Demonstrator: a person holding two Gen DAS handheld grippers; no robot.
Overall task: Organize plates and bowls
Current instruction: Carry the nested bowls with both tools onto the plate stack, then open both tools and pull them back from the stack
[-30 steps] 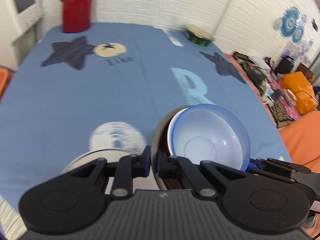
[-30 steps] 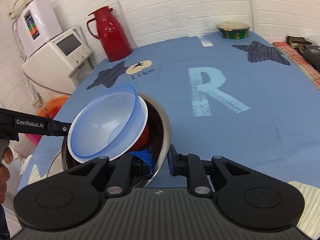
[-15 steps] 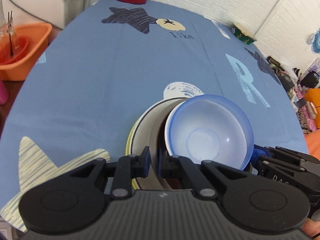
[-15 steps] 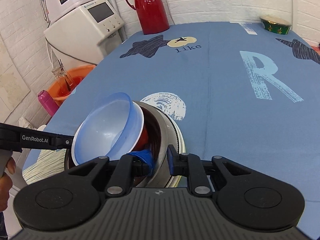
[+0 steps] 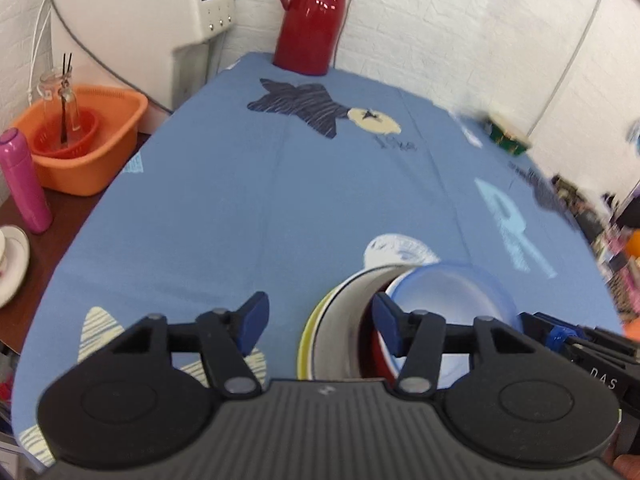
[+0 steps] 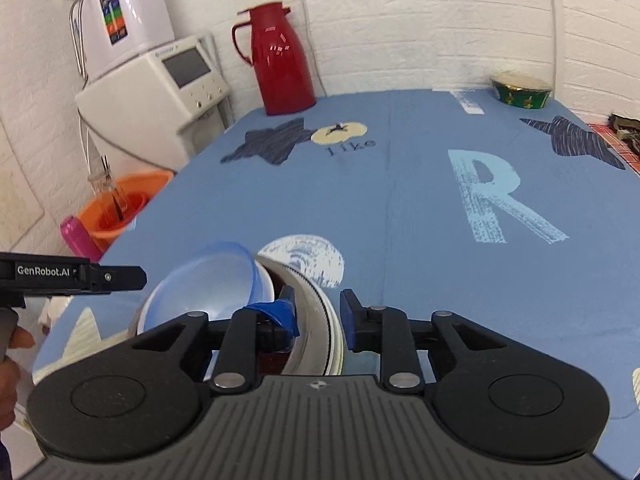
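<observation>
A nested stack sits near the table's front edge: a translucent blue bowl [image 5: 448, 300] [image 6: 200, 284] on top, a white and a red bowl under it, all inside a metal bowl [image 5: 344, 320] [image 6: 316, 300]. Plates lie beneath, with a yellow plate edge [image 5: 306, 344] showing. My left gripper [image 5: 318, 318] is open, its fingers wide either side of the stack's left rim. My right gripper [image 6: 316, 314] is shut on the opposite rim of the metal bowl, one blue pad inside and one outside.
A red thermos [image 5: 310, 24] [image 6: 280, 64] stands at the table's far end and a green tin [image 6: 520, 90] at the far right. Off the left edge are an orange basin [image 5: 88, 132], a pink bottle [image 5: 24, 184], a saucer [image 5: 12, 256] and a white machine [image 6: 160, 92].
My left gripper has opened and let go of the stack's rim. Both views have swung left, and the bowl stack now sits on the plates. The right gripper keeps its hold.
</observation>
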